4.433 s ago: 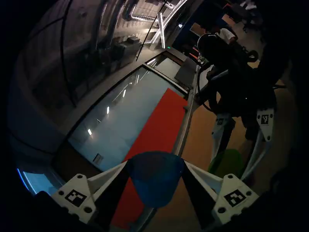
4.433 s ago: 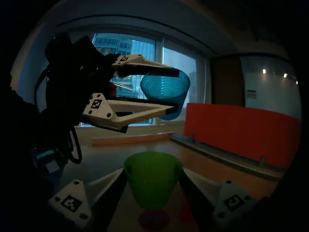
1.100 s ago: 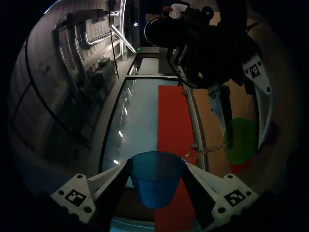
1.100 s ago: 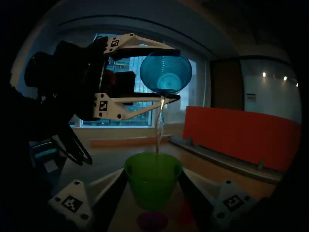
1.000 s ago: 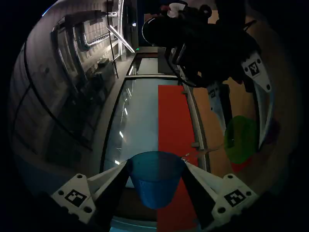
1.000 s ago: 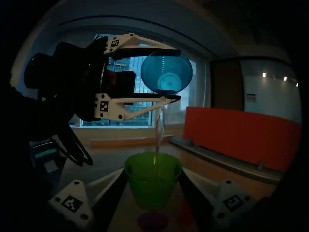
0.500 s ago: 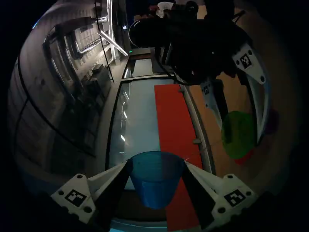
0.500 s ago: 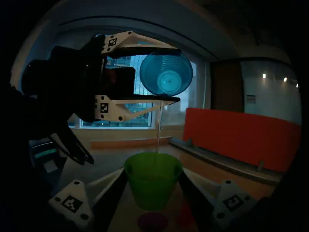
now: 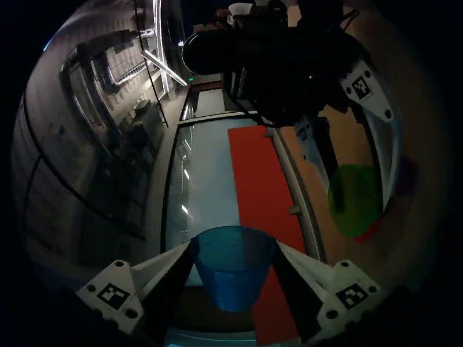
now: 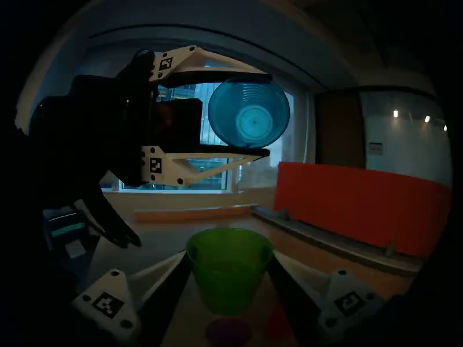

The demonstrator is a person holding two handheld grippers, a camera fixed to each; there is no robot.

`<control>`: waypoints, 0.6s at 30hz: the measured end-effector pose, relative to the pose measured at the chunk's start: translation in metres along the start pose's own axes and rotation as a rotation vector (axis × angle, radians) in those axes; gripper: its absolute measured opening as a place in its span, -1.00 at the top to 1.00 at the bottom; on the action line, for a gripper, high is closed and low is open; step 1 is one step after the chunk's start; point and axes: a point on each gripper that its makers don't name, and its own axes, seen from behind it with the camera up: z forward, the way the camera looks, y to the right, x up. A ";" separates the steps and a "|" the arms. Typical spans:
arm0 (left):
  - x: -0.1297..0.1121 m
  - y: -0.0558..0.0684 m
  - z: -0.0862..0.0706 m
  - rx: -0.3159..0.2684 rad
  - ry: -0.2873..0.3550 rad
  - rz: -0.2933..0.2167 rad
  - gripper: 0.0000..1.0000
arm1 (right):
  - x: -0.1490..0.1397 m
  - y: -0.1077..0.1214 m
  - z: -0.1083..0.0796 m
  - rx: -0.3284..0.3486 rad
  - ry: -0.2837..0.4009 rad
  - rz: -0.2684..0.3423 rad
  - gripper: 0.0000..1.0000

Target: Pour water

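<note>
"Water all poured?" asks one.
"Looks nearly done," says the other. "On the left, the left gripper (image 10: 263,114) squeezes the blue cup (image 10: 249,114) with both fingers, tipped on its side up high. No water falls from it. Lower down, the right gripper (image 10: 230,257) hugs the green cup (image 10: 230,280), standing upright. How full it is cannot be told. Likely left: tipping the blue cup back up"

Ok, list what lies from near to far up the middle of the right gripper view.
green cup, gripped in this camera's own jaws → blue cup, held up by the left gripper → window behind it
</note>
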 end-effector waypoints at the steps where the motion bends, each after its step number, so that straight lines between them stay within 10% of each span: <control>1: -0.001 -0.001 0.000 -0.002 0.001 -0.003 -0.76 | 0.000 0.000 0.000 0.000 0.000 0.001 -0.79; 9: -0.009 -0.005 0.003 0.002 0.003 -0.105 -0.76 | 0.001 0.000 0.001 0.000 0.003 0.001 -0.79; 18: -0.021 -0.012 0.005 0.034 0.007 -0.405 -0.75 | 0.000 0.004 -0.002 -0.007 0.006 0.005 -0.78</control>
